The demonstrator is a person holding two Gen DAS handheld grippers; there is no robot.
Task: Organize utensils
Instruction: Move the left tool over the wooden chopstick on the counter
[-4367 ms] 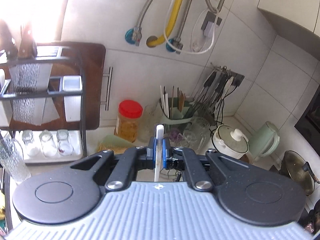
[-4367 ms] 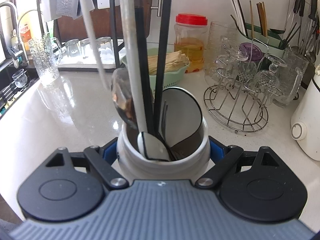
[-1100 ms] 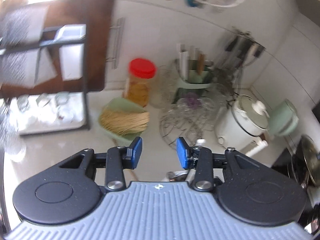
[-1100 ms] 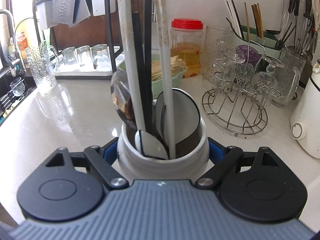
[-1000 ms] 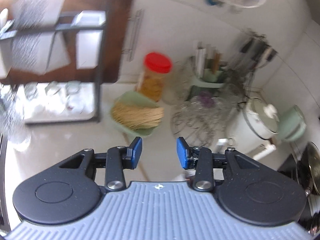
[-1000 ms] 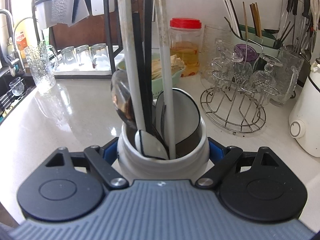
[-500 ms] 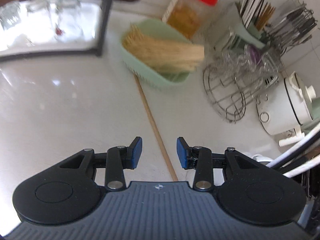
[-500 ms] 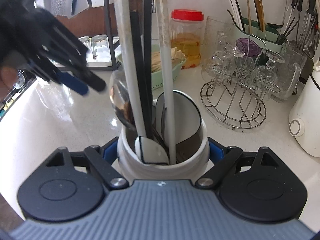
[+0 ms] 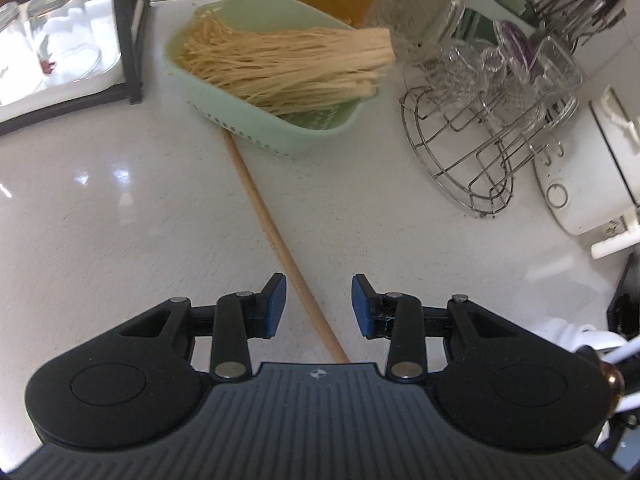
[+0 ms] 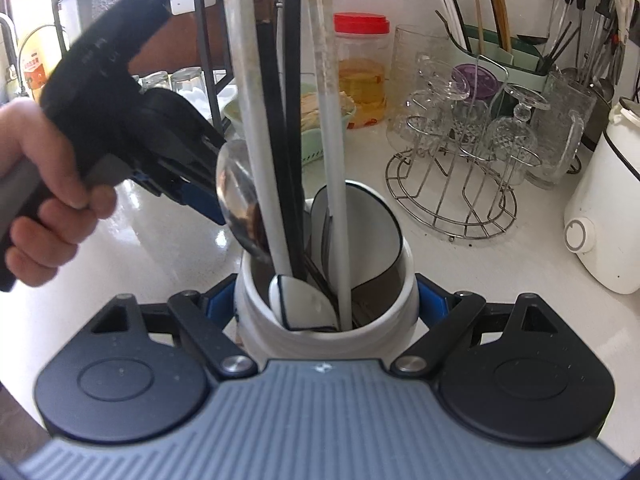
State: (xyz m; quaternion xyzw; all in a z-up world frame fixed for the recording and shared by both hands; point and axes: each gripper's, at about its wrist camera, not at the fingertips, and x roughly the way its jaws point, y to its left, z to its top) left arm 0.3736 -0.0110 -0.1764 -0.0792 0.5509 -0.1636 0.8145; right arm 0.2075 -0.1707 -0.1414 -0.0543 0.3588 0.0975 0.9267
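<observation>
My left gripper (image 9: pixel 318 300) is open and empty, low over the white counter, with a long wooden chopstick (image 9: pixel 276 236) lying on the counter between its jaws. It also shows in the right wrist view (image 10: pixel 200 200), held by a hand at the left. My right gripper (image 10: pixel 326 300) is shut on a white ceramic utensil holder (image 10: pixel 324 332). The holder contains several long utensils: a white handle (image 10: pixel 334 184), black handles (image 10: pixel 290 140), a metal spoon (image 10: pixel 238 208) and a white spoon (image 10: pixel 300 304).
A green basket (image 9: pixel 280 128) of dried noodles stands at the chopstick's far end. A wire glass rack (image 9: pixel 480 148) and a white cooker (image 9: pixel 592 168) stand at the right. A black dish rack (image 9: pixel 128 40) with glasses stands at the left. A red-lidded jar (image 10: pixel 362 72) stands at the wall.
My left gripper let go of a white utensil into the holder, then swung down low over the counter to straddle the wooden chopstick. My right gripper has kept still on the holder.
</observation>
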